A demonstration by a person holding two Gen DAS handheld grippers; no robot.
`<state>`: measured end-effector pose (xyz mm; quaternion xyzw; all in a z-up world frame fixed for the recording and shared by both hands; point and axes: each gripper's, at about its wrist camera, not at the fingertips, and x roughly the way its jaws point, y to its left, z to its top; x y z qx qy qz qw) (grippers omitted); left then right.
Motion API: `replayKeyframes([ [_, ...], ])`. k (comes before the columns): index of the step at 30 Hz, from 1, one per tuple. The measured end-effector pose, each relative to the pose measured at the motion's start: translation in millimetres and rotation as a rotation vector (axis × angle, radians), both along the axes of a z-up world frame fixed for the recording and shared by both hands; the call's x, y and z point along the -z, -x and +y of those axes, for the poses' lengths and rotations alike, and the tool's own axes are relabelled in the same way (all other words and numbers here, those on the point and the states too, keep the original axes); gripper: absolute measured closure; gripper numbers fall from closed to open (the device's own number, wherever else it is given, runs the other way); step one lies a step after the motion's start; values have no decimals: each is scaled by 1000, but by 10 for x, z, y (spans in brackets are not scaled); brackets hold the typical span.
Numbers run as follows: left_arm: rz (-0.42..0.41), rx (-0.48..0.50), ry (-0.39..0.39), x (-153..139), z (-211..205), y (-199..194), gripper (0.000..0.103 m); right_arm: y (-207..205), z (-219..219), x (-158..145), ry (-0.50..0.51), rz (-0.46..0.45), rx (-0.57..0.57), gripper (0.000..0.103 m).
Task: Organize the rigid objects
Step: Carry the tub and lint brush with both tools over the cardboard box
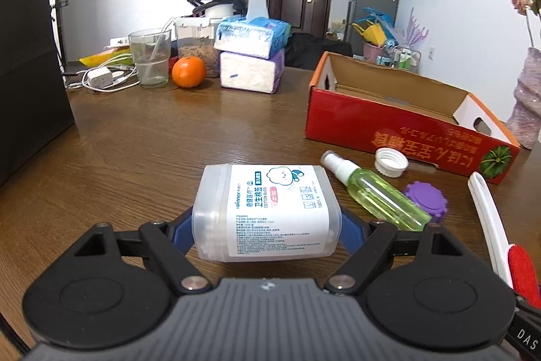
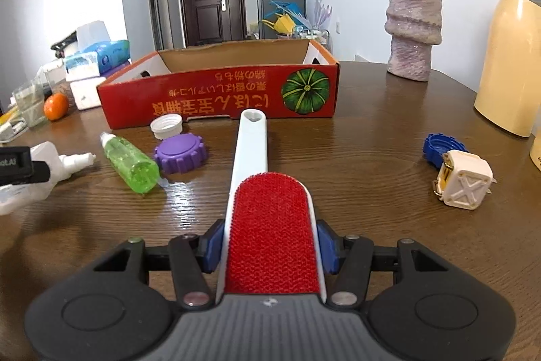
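Nearest in the left wrist view, a clear cotton swab box (image 1: 267,213) is clamped sideways between the blue pads (image 1: 182,234) of the left gripper (image 1: 267,235); it appears to be held just above the table (image 1: 135,141), probably so it can be carried over the wall of the box ahead. Nearest in the right wrist view, a lint brush (image 2: 270,225) is pinched at its red head by the right gripper (image 2: 270,247), with the white handle pointed away toward the red cardboard box (image 2: 216,97), a grip likely chosen so the long handle goes in first.

Just beyond, a green spray bottle (image 1: 375,192) is laid on its side, touching a purple lid (image 1: 426,199), and a white cap (image 1: 391,162) is set close to the box wall. To the right, a blue cap (image 2: 439,148) and a cream tape measure (image 2: 463,180) are left next to each other, seemingly waiting to be sorted.

Farther off, the red cardboard box stands open; its floor cannot be seen. At the far left, an orange (image 1: 188,72), a glass (image 1: 149,56) and stacked tissue packs (image 1: 252,56) are kept together. At the far right, a vase (image 2: 413,26) and a yellow flask (image 2: 510,53) are stood upright.
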<state>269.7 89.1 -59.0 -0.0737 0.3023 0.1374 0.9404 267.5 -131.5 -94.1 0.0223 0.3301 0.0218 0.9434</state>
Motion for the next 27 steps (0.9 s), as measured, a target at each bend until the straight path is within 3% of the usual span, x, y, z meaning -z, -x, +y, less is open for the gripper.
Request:
replayKeyframes([
  [12,-29,69,-18,-78,-266,167,20,165,-56,-159,-34,-67,-38,49],
  [27,-72,144,-36,-359,-580,88,20,86,-147,-463,-63,-146,-53,48],
])
